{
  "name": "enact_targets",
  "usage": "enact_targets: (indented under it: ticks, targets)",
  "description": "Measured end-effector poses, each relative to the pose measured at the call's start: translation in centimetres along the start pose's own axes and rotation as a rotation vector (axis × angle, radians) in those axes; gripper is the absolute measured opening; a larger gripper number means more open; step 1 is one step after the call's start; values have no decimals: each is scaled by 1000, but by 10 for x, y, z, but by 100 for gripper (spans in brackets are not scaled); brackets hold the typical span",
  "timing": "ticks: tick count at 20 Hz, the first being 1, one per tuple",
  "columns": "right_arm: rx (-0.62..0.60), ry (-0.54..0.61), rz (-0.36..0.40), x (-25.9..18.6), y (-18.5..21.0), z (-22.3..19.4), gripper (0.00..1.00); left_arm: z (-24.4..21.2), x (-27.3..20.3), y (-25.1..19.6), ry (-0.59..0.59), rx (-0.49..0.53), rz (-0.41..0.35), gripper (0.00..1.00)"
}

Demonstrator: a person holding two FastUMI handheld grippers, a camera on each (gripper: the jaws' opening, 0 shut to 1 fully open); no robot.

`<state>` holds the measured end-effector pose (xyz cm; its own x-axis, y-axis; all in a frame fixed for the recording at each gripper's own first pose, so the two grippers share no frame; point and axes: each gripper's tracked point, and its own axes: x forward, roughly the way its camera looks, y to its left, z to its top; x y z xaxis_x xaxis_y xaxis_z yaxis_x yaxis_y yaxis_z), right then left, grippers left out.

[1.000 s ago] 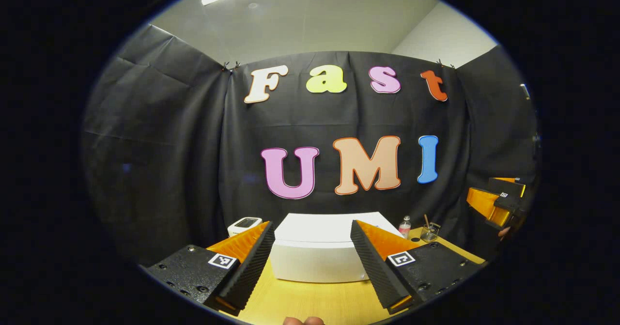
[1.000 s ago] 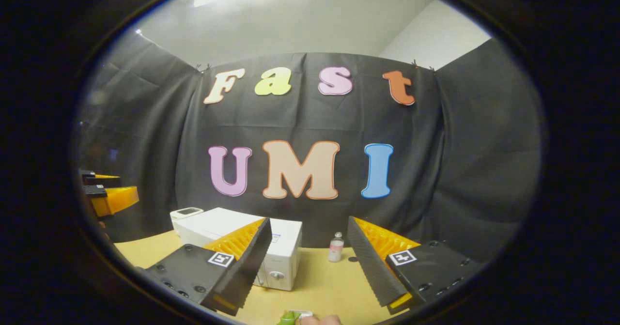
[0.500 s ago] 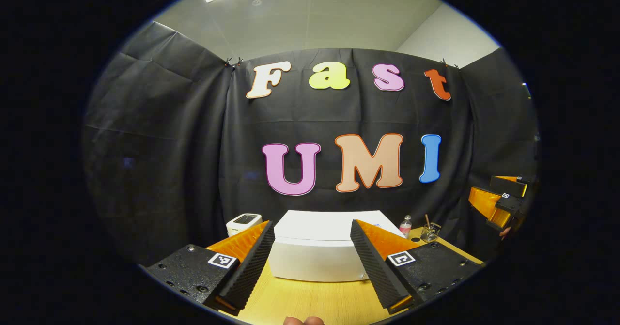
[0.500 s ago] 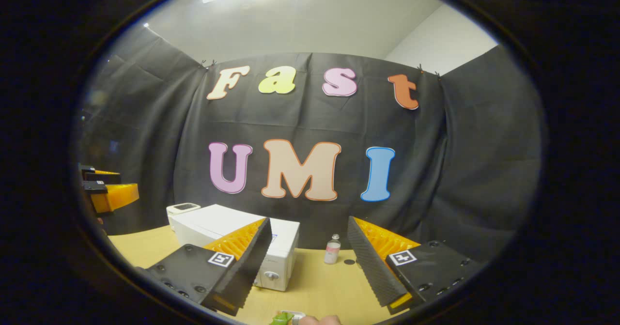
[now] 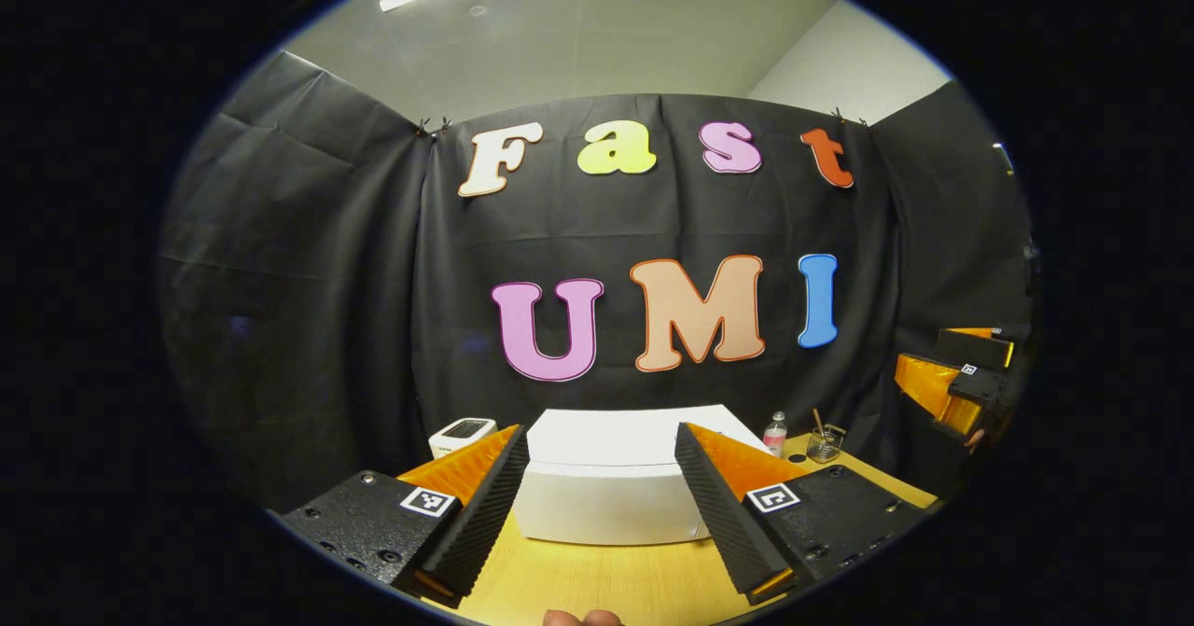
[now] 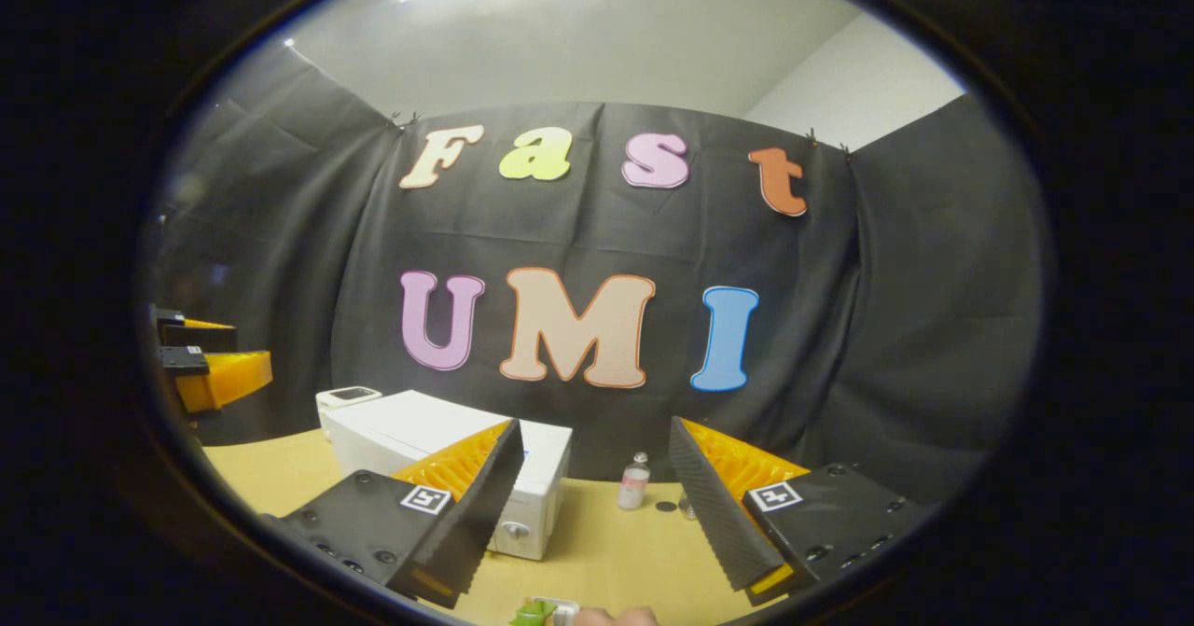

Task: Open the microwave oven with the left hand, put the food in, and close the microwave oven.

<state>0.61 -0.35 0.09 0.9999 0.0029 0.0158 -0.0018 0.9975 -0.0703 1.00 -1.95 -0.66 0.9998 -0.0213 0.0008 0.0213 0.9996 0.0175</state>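
White microwave broadside across table, door shut (knob end right), both tongs agape

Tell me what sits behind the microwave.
Behind the microwave, a small white device stands at its far left corner, before the black cloth wall. The rest behind is hidden by its body.

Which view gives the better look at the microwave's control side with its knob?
The right gripper view: the microwave stands at an angle there, showing the end panel and a round knob, partly behind that gripper's finger. In the left gripper view the microwave appears square-on between the open fingers as a plain white box, no knob visible.
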Motion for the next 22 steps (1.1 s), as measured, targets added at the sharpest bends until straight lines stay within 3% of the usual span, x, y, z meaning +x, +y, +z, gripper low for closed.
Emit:
enact_targets:
  ticks: [8, 12, 18, 22]
  targets:
    - [-4, -12, -4, -7, -4, -3, 96, -22, 9, -18, 9, -12, -44, 98]
    - [22, -44, 37, -16, 0, 9, 97, -77, 30, -43, 69, -3, -88, 98]
    - [-9, -86, -23, -30, -34, 29, 96, -172, 72, -86, 218, 33, -135, 98]
    - [-22, -55, -61, -43, -51, 19, 99, -248, 102, -122, 370, 60, -212, 99]
